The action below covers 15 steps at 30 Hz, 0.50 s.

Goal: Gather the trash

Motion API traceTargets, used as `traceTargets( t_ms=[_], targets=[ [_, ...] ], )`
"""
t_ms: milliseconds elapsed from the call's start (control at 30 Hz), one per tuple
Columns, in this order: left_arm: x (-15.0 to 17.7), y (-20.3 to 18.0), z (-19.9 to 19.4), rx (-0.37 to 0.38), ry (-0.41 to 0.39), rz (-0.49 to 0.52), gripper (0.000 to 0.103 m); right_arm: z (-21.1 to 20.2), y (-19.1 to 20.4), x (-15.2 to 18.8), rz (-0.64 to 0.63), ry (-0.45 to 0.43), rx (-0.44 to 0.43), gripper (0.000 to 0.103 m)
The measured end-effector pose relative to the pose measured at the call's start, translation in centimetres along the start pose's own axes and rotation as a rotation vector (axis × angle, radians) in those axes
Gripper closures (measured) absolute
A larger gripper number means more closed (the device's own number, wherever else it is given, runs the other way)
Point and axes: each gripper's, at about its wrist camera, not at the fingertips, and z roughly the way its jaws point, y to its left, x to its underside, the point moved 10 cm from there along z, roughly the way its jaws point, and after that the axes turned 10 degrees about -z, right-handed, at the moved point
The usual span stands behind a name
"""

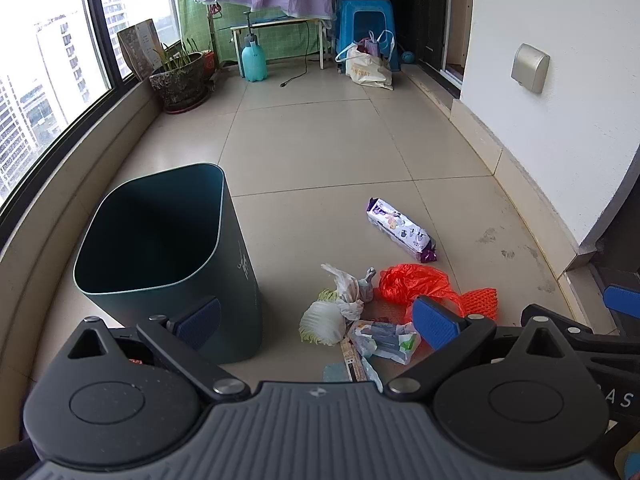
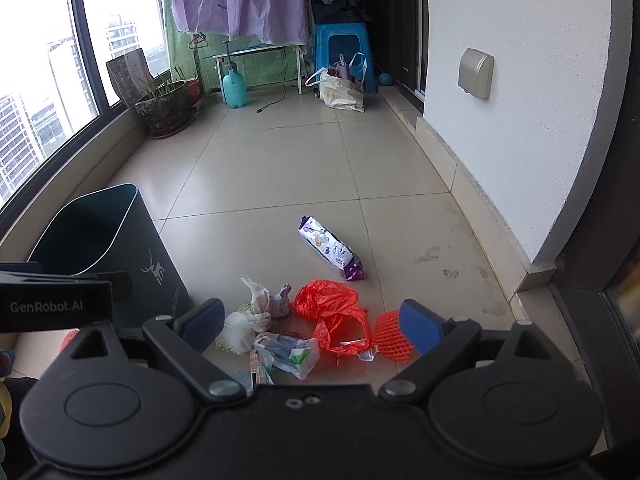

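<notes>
Now hovering both hand-held grippers, left (image 1: 316, 322) and right (image 2: 312, 322), wide open and empty, probably aiming at soft, light red bag (image 2: 332, 304) bunched top.

Under my fingers runs a beige tiled floor (image 1: 312, 152). On it stands the bin (image 1: 168, 256), left of a litter heap: red bag (image 1: 412, 284), orange net (image 1: 480, 300), white wad (image 1: 324, 322), clear wrapper (image 1: 384, 340). A purple packet (image 1: 400, 232) lies just beyond. Far off sit a plant pot (image 1: 180, 80), sprayer (image 1: 253, 60) and tote (image 1: 368, 66).

"GenRobot.AI" on left gripper (image 2: 56, 306) body; bin (image 2: 160, 272) deer logo.
</notes>
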Motion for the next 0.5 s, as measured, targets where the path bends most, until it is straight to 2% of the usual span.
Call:
traceTargets(
  t_ms=[267, 500],
  targets=[
    [-1.3, 1.0, 0.3, -0.029, -0.007, -0.02, 0.0, 0.6, 0.8, -0.8, -0.047, 0.006, 0.003, 0.009],
    [-5.2, 3.6, 0.4, -0.091, -0.064, -0.006, 0.0, 1.9, 2.2, -6.9, -0.228, -0.069, -0.005, 0.009]
  ],
)
